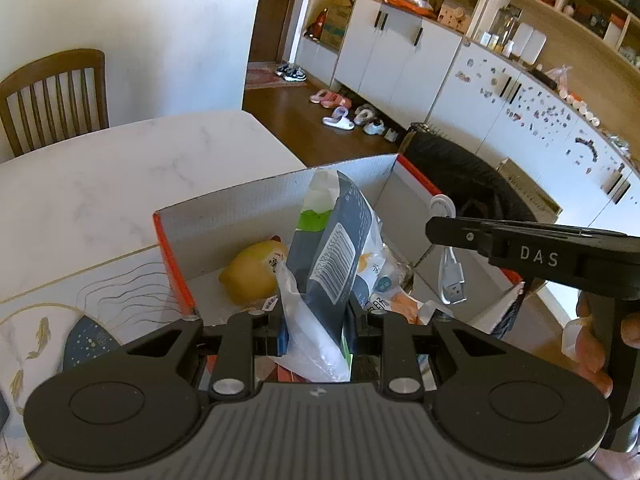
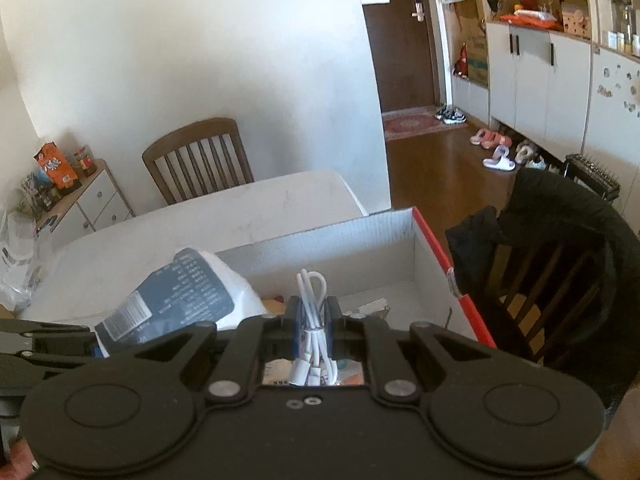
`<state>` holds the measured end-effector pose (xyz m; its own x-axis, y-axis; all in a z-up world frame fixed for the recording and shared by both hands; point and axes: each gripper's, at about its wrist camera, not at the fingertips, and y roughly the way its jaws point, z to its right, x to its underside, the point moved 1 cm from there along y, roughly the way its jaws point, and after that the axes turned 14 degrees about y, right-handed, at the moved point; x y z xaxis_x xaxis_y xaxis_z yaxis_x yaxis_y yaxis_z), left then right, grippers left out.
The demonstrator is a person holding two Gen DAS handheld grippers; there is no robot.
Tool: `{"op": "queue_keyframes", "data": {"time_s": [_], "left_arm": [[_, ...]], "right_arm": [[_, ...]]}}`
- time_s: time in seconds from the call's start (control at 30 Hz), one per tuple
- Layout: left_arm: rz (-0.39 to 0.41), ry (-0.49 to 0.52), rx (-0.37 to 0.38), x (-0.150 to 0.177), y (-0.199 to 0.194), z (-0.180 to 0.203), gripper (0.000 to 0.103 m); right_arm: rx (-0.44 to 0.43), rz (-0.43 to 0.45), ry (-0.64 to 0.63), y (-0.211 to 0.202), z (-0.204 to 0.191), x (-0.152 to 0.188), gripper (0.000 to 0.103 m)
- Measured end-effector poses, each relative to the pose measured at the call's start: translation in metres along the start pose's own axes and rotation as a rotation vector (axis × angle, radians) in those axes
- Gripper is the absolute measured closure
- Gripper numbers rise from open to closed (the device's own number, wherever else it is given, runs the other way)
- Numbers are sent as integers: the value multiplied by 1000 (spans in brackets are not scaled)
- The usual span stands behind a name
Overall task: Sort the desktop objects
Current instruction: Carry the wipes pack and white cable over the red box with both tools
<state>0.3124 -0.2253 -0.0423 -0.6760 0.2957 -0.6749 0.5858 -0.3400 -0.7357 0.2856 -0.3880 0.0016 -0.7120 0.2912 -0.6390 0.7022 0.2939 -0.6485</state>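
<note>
My left gripper is shut on a dark blue and white packet with a barcode, held upright over the open cardboard box. In the box lie a yellow lemon-shaped toy and some snack packets. My right gripper is shut on a coiled white USB cable above the right part of the box. From the left wrist view the right gripper comes in from the right with the cable hanging below it. The packet shows at the left of the right wrist view.
The box stands on a white marble table beside a fish-patterned mat. A wooden chair stands at the far side. A chair draped with a black coat is right of the box. A hand holds the right gripper.
</note>
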Motion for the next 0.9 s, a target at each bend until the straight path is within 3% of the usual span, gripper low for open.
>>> {"op": "queue_keyframes", "data": {"time_s": [0.43, 0.63, 0.9], "left_arm": [[-73, -3, -67, -2, 43, 7, 78], [-97, -17, -62, 4, 55, 6, 78], [-117, 38, -65, 5, 61, 12, 78]], "right_arm": [[10, -108, -41, 41, -1, 20, 93], [15, -153, -75, 52, 0, 31, 93], [18, -197, -115, 61, 0, 44, 93]]}}
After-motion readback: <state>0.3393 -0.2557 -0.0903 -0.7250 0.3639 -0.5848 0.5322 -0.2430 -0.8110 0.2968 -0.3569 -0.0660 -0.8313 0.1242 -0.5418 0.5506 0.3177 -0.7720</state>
